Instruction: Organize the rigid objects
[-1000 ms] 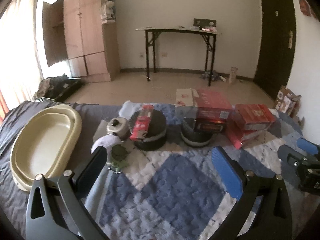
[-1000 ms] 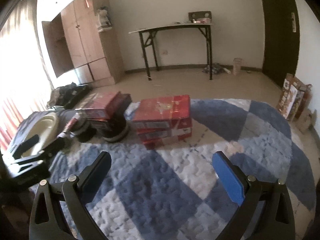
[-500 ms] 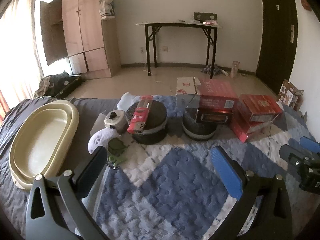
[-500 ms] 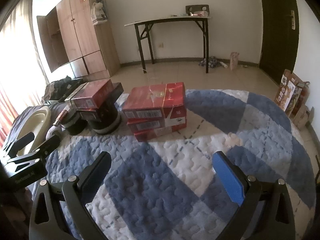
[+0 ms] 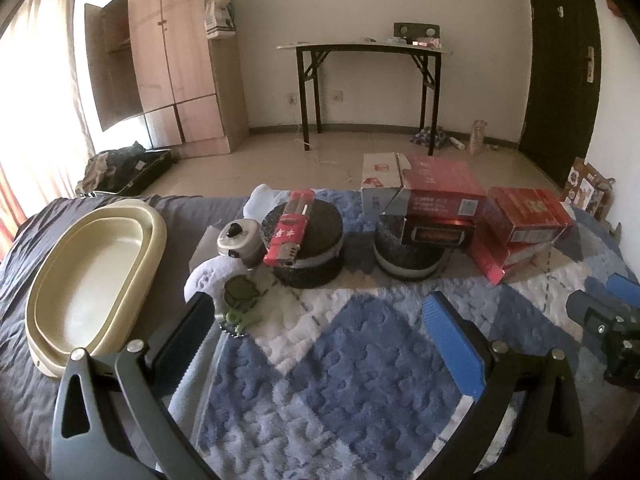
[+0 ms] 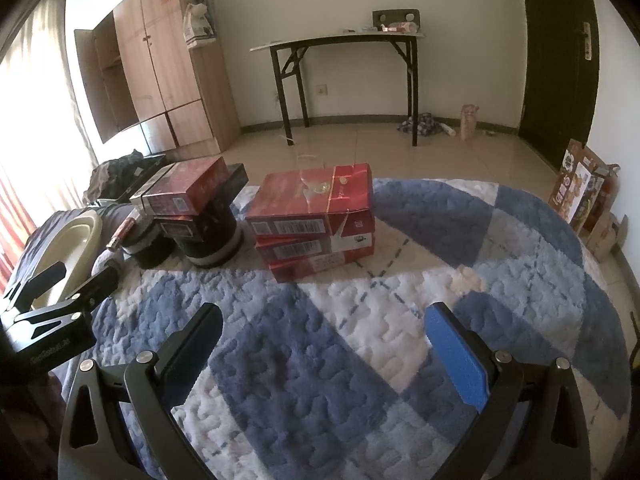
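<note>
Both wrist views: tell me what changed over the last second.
Both grippers rose and tilted up slightly: more of the far wall shows, and the stack of red boxes sits lower in each view. Nothing was grasped or released. The left gripper and right gripper stay open and empty; the cream basin, round black containers and boxes have not moved.

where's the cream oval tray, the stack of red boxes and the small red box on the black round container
cream oval tray (image 5: 158, 236), left wrist view, far rim
stack of red boxes (image 6: 312, 194), right wrist view, top face
small red box (image 5: 289, 232), left wrist view, top face
</note>
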A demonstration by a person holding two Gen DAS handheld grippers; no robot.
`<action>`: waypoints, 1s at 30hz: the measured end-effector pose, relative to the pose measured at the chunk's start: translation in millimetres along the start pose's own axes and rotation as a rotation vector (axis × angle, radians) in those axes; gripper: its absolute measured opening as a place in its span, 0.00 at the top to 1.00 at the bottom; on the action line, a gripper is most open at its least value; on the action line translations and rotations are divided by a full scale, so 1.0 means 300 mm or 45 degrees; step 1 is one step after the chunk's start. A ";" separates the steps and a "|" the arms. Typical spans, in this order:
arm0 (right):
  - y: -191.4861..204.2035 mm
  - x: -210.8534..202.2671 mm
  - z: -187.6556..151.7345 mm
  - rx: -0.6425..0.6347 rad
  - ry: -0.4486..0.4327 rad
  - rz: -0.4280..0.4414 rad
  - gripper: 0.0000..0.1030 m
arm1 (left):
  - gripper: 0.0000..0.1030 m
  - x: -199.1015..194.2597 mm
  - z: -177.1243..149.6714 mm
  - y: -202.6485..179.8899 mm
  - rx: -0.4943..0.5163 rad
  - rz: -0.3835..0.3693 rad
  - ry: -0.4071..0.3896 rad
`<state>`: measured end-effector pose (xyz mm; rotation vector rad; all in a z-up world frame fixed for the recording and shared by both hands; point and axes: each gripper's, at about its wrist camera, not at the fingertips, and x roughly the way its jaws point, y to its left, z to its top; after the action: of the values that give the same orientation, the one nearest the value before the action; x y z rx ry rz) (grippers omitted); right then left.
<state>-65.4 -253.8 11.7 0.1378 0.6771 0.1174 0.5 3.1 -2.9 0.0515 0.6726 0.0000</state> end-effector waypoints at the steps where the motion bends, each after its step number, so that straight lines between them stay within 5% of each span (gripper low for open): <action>1: 0.000 0.000 -0.001 0.001 0.000 0.001 0.00 | 0.00 0.002 0.000 -0.001 0.000 0.000 0.001; 30: -0.001 0.024 -0.011 -0.010 0.028 -0.002 0.00 | 0.00 0.002 0.001 -0.001 -0.005 -0.015 0.018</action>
<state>-61.8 -252.6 4.7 0.1289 0.6986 0.1203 1.2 3.0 -3.2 0.0440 0.6870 -0.0097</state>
